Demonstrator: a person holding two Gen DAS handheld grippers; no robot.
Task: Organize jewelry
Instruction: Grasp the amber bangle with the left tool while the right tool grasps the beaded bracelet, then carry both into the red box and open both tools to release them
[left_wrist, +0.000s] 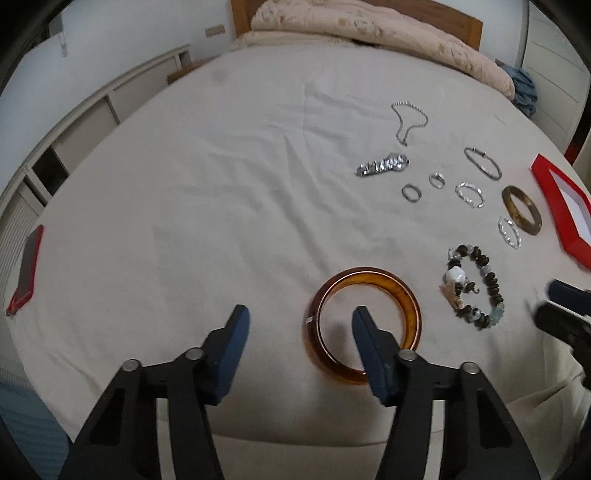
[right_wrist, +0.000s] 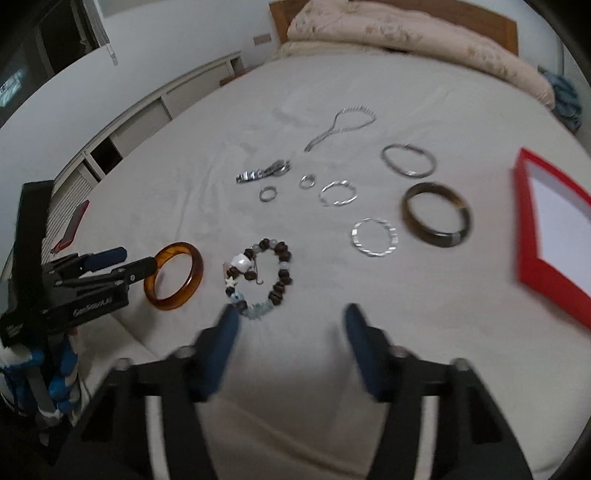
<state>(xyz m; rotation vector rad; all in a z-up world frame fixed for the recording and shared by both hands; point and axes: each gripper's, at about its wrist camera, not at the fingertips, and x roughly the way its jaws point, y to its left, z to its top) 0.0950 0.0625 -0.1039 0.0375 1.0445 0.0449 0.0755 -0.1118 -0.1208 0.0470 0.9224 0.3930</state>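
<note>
Left wrist view, left gripper (left_wrist: 300, 320) spread wide, one finger over amber bangle (left_wrist: 364, 325) (contact unclear), right gripper (right_wrist: 291, 319) wide, near beaded bracelet (right_wrist: 260, 278).

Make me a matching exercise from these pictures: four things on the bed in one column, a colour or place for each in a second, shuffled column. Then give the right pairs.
Things
1. bangle at the left gripper
2. beaded bracelet
3. box
4. chain necklace

Descriptions
A. red, at the right side of the bed
B. silver, farthest toward the pillows
C. amber, with one finger inside its ring
D. dark beads with a white stone, ahead of the right gripper

Pairs: 1-C, 2-D, 3-A, 4-B
</note>
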